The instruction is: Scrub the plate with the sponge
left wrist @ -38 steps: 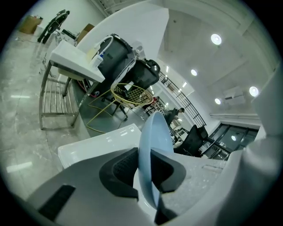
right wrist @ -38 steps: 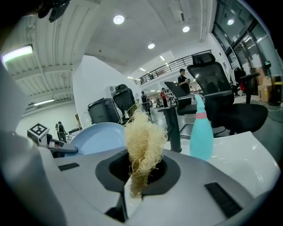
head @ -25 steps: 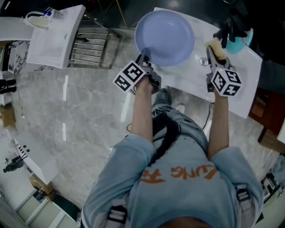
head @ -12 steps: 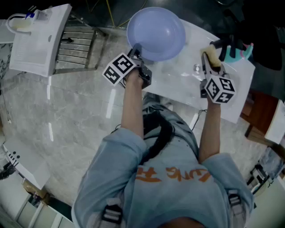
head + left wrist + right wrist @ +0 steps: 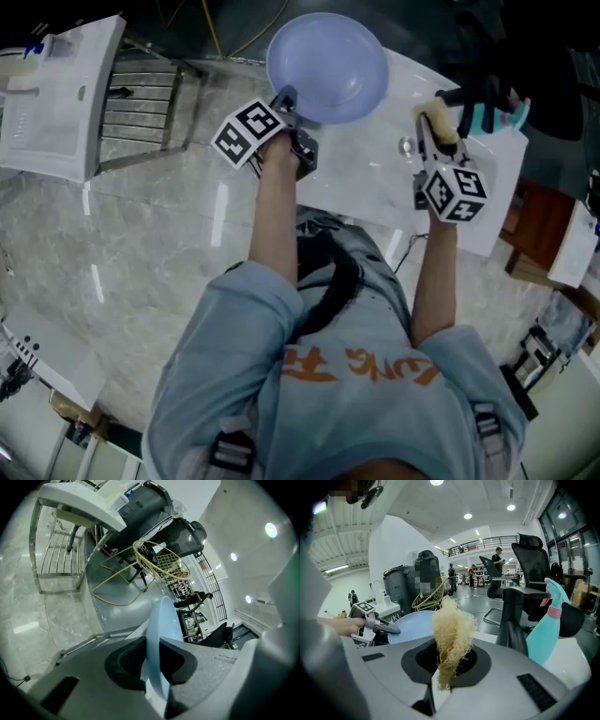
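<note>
Left gripper (image 5: 286, 100) has carried the plate (image 5: 328, 61) leftward.

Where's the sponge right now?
Head view, right side: the sponge is pinched in the right hand-held gripper over the white table, right of the blue plate and just left of the teal spray bottle.

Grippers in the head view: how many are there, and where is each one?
2. The left gripper, at picture left, is clamped on the rim of the blue plate. The right gripper, at picture right, holds the yellow sponge above the white table.
</note>
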`<act>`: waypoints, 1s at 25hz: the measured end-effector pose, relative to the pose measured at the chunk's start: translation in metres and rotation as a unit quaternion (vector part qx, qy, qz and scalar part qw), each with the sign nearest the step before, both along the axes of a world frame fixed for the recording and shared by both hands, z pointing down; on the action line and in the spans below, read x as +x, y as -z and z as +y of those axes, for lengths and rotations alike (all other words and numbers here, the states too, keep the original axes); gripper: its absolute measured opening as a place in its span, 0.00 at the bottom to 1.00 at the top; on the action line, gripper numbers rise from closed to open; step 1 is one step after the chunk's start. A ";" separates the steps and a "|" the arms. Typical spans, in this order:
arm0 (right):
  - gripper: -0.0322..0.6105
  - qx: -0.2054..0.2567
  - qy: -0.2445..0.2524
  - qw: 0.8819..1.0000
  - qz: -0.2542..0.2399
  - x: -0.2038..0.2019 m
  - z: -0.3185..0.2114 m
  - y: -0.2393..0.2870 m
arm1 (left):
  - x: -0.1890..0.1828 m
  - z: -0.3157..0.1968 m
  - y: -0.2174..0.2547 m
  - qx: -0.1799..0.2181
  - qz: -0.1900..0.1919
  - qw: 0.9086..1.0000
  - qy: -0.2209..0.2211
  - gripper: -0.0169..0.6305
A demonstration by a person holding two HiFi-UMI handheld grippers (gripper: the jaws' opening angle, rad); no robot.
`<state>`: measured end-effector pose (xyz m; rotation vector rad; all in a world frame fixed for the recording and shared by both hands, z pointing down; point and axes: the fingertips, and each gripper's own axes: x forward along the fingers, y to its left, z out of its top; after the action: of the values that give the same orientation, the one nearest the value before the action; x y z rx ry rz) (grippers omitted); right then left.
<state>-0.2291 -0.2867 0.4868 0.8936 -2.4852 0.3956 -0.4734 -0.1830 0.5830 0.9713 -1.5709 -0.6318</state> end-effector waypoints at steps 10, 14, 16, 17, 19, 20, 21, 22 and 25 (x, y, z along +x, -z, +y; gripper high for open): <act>0.10 0.014 0.015 1.000 0.004 -0.016 -0.001 0.007 | -0.020 -0.019 0.014 0.004 -0.113 0.993 -0.029 0.27; 0.10 0.021 0.023 1.000 0.003 -0.023 0.002 0.013 | -0.024 -0.019 0.018 -0.004 -0.147 0.988 -0.048 0.33; 0.10 0.025 0.025 0.999 0.001 -0.025 0.002 0.016 | -0.027 -0.018 0.021 -0.006 -0.156 0.986 -0.053 0.34; 0.10 0.028 0.026 0.999 0.000 -0.027 0.002 0.018 | -0.030 -0.017 0.022 -0.008 -0.162 0.985 -0.055 0.35; 0.10 0.032 0.028 0.999 -0.003 -0.030 0.002 0.022 | -0.035 -0.015 0.025 -0.018 -0.179 0.982 -0.063 0.37; 0.10 0.035 0.030 0.999 -0.005 -0.032 0.002 0.024 | -0.037 -0.013 0.027 -0.025 -0.189 0.979 -0.068 0.38; 0.10 0.038 0.031 0.999 -0.007 -0.034 0.002 0.026 | -0.040 -0.012 0.029 -0.030 -0.200 0.977 -0.072 0.38; 0.10 0.040 0.033 0.999 -0.009 -0.035 0.002 0.028 | -0.042 -0.011 0.033 -0.034 -0.212 0.974 -0.077 0.39; 0.10 0.049 0.037 0.998 -0.017 -0.040 0.001 0.035 | -0.051 -0.011 0.052 -0.035 -0.252 0.964 -0.080 0.39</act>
<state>-0.2696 -0.2859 0.4515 0.8362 -2.5794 0.2690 -0.5244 -0.1940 0.5313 1.2566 -1.9149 -0.2167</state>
